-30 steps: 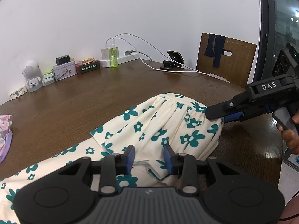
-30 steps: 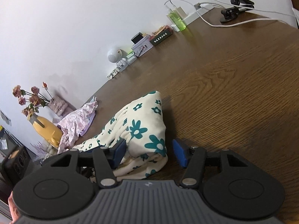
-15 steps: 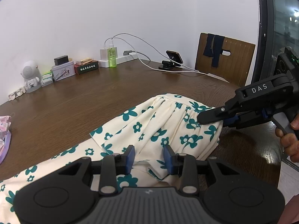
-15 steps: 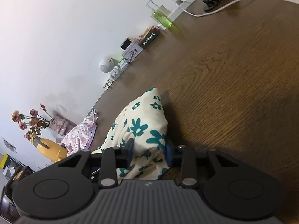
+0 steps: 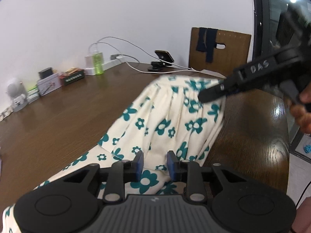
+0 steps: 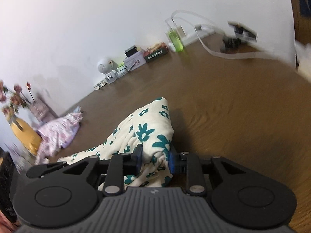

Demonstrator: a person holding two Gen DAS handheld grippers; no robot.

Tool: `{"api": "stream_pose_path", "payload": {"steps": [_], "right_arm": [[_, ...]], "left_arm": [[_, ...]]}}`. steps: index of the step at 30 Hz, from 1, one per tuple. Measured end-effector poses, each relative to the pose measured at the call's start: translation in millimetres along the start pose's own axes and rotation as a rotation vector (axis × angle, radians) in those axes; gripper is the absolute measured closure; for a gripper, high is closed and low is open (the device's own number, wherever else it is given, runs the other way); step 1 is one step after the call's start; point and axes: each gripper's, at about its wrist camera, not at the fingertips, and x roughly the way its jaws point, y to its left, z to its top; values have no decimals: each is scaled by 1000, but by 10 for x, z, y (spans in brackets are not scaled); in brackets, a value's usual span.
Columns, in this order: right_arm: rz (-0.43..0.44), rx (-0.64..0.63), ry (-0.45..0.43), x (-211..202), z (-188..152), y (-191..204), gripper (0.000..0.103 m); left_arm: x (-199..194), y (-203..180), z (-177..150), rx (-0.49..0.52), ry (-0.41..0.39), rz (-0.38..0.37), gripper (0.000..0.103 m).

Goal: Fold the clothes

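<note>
lifting the cream floral garment [image 5: 165, 116] off the wooden table [image 5: 58, 116]: right gripper [image 6: 154, 158] pinches a bunched corner; left gripper [image 5: 155, 163] clamps a fold. risk: cloth slipping from the thin pinch, collapsing the fold.

Two garments: floral dress [image 5: 167, 120], pink pile [image 6: 58, 134]; two grippers [image 5: 155, 163] [image 6: 154, 158].

Cream garment with teal flowers [image 5: 167, 120] drapes across the near right of the table, one gathered end lifted.
</note>
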Motion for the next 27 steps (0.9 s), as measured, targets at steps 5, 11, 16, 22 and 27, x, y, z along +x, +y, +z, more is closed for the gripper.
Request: {"api": "stream_pose_path", "payload": {"steps": [5,11,16,22,27], "right_arm": [[-91,-295,-39,3,-58,522,78],[-201,-652,-87,11,-136,1157,78],[-269,-909,-113,33,-225,1626,78],[-217,-984,-69,144,-470,1840,78],[-172,-1045,-32,237,-674,2018,78]], "left_arm": [[111,-12,121,-33,-14,-15,75],[-183,109,11,-57,-47,24,69],[-576,309,-169,-130,-69,110,69],[-827,510,-387,-177,-44,159,70],[-959,610,-542,-223,-25,176,70]]}}
